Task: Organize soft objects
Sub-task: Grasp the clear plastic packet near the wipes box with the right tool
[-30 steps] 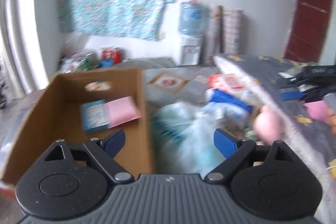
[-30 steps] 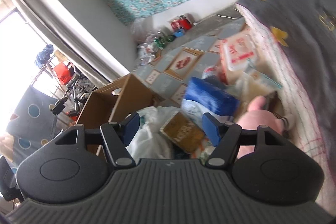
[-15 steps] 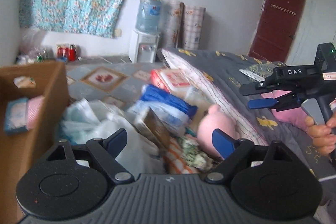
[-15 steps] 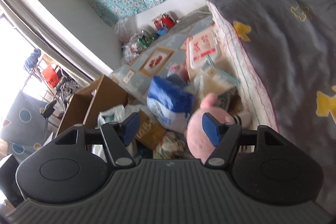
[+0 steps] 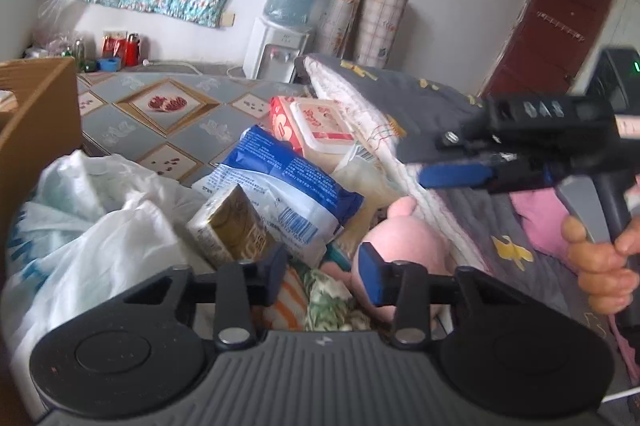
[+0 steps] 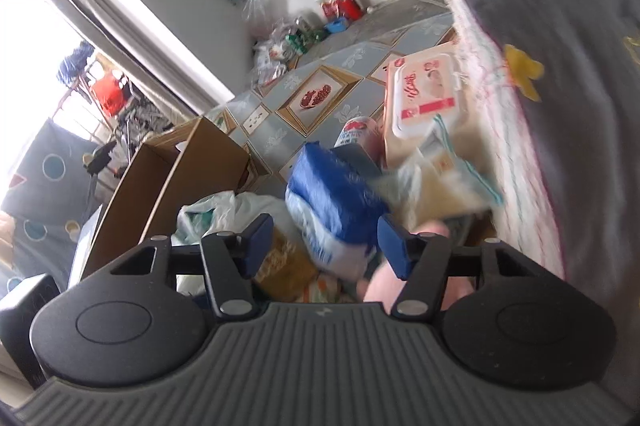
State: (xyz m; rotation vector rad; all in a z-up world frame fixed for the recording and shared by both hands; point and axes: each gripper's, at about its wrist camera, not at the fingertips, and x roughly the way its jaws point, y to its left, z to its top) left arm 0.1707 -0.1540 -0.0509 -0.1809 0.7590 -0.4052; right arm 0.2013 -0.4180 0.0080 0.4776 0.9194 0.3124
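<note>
Left wrist view, left to right: cardboard box (image 5: pixel 38 122) at the far left edge, then a crumpled white plastic bag (image 5: pixel 96 222) on the floor pile. Next to it a gold-and-white carton pack (image 5: pixel 230 226), leaning against a blue-and-white soft pack (image 5: pixel 288 182). Behind that, a pink wet-wipes pack (image 5: pixel 316 126) propped against the bed edge. Left gripper (image 5: pixel 322 270) hangs over the pile; its jaws have just been closing and now stand narrow, nothing pinched between them, only striped and patterned cloth (image 5: pixel 320 298) showing through the gap. Pink plush toy (image 5: pixel 404 246) sits just right of that gap, wedged between the pile and the bed (image 5: pixel 448 106), partly behind the right-side finger. Further right, right gripper (image 5: pixel 452 175) hovers above the grey bedcover, held by a hand (image 5: pixel 600 266). Right wrist view: cardboard box on the left, white bag beside it, blue pack blurred in the middle, wipes pack upright against the bed. Right jaws have just been closing a little and stand mid-width; the blue pack is seen in the gap, but contact can't be told from the blur, and no grip shows. Pink plush is partly hidden behind the right-side finger.
</note>
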